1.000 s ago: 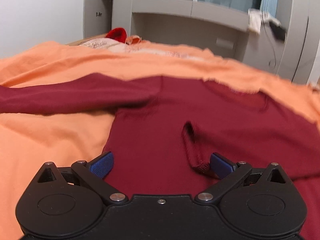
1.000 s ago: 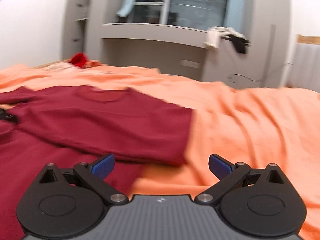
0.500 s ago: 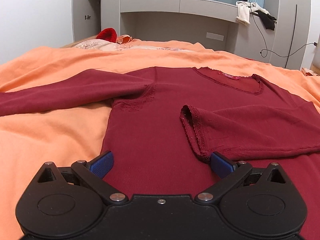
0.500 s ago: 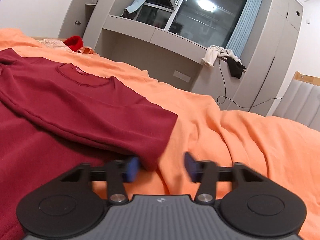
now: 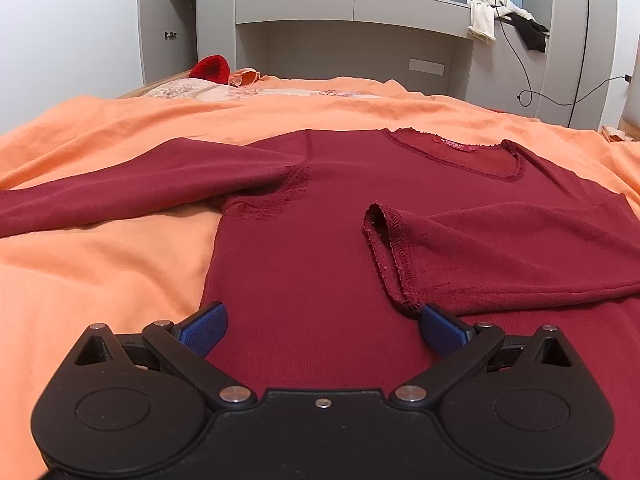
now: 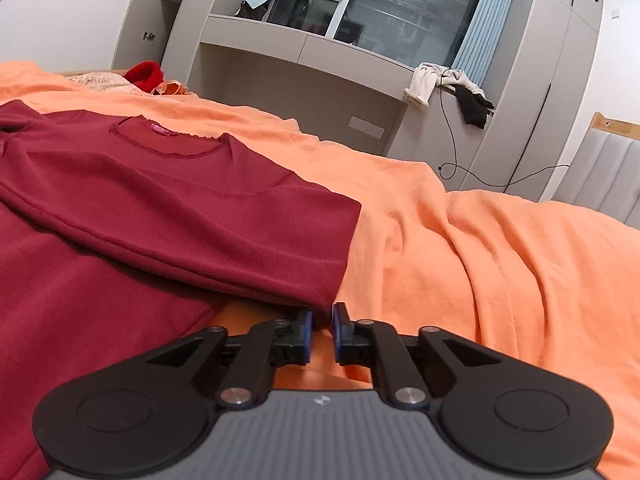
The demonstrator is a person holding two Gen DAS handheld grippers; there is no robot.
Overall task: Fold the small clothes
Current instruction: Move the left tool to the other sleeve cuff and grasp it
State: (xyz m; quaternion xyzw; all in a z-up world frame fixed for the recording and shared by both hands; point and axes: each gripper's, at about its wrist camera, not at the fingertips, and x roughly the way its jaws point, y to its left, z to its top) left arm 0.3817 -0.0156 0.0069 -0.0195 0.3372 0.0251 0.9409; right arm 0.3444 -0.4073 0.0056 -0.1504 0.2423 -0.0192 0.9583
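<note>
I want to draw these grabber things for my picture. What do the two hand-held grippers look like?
Both are black plastic. Each has two big round discs side by side, silver screws, and two thin black arms ending in blue bumpy pads. The left hand-held gripper has a plain black middle plate. The right hand-held gripper has a grey ridged plate with a tiny white mark. No cables or sleeves show.

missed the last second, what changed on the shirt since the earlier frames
The right gripper dropped to the folded edge of the shirt and went from wide open to pinched on that edge; its jaws are now easing apart slightly. The left gripper stayed open over the shirt, cuff beside its finger, holding nothing.
</note>
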